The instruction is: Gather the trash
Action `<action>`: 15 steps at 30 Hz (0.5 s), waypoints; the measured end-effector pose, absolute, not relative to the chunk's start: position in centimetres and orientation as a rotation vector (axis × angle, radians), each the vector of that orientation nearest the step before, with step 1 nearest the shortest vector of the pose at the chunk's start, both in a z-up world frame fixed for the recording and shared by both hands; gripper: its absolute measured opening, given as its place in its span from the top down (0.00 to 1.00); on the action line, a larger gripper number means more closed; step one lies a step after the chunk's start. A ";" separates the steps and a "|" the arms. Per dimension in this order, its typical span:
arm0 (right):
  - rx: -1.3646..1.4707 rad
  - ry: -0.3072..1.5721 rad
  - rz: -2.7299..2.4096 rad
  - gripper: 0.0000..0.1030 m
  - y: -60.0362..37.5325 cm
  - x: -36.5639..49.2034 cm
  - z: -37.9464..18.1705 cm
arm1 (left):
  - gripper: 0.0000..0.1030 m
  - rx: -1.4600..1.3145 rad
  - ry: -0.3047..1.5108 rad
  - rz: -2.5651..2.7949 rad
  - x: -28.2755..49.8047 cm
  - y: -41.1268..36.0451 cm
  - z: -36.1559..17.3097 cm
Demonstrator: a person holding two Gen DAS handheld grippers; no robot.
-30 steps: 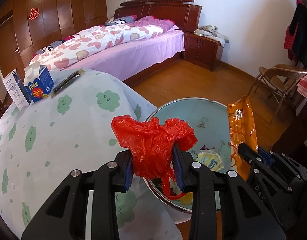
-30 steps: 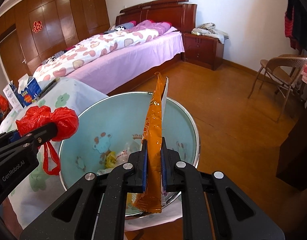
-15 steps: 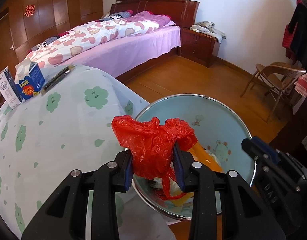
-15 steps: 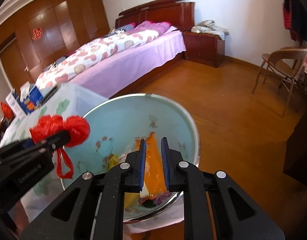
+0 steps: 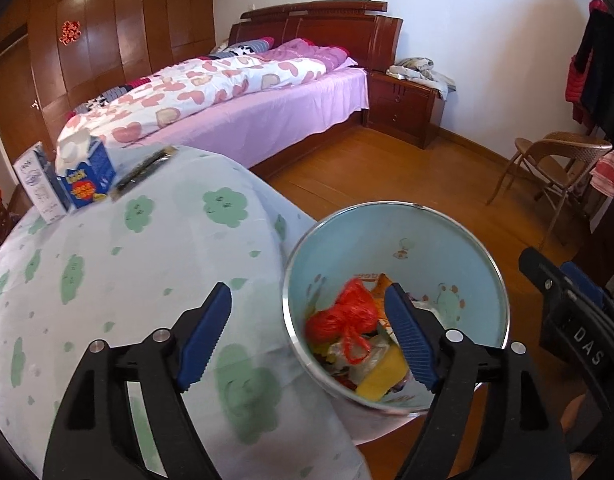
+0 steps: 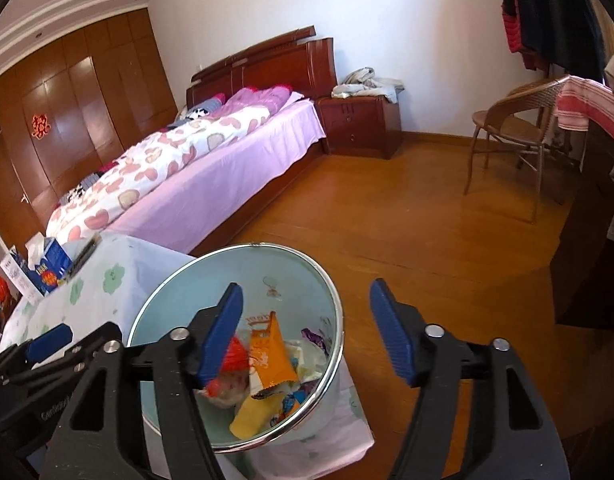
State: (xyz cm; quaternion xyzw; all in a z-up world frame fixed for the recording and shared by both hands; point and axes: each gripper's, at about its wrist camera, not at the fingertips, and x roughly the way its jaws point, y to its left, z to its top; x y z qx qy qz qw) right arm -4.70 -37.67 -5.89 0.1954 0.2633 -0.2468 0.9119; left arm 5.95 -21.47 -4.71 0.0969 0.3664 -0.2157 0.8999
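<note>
A light-blue trash bin with a metal rim (image 5: pixel 459 224) (image 6: pixel 179 280) stands on the floor beside the table. Inside lie a crumpled red plastic bag (image 5: pixel 347 316) (image 6: pixel 233 356), an orange snack wrapper (image 6: pixel 269 354) and other trash. My left gripper (image 5: pixel 307 334) is open and empty above the bin's left rim. My right gripper (image 6: pixel 307 332) is open and empty above the bin's right rim. The right gripper's body shows at the right edge of the left wrist view (image 5: pixel 575 320).
A table with a green-cloud cloth (image 5: pixel 107 260) holds a blue tissue box (image 5: pixel 87 172), a white carton (image 5: pixel 37 184) and a dark flat wrapper (image 5: pixel 143 172) at its far edge. A bed (image 5: pixel 235 96), a nightstand (image 5: pixel 407 100) and a wicker chair (image 5: pixel 555 164) stand beyond.
My left gripper opened and the red bag dropped into the bin. My right gripper let go of the orange wrapper, which now lies in the bin, and its jaws opened wide.
</note>
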 end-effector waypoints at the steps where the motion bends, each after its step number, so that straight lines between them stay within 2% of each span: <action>1: 0.394 0.534 -0.512 0.28 -37.6 -4.8 -5.7 | 0.22 0.204 0.753 -0.440 5.8 -21.1 -4.6; 5: 0.358 0.515 -0.521 0.18 -36.6 -5.1 -5.2 | 0.16 0.197 0.740 -0.408 5.3 -19.3 -4.1; 15: 0.318 0.541 -0.502 0.15 -34.2 -6.2 -3.7 | 0.14 0.186 0.709 -0.344 3.3 -14.6 -3.3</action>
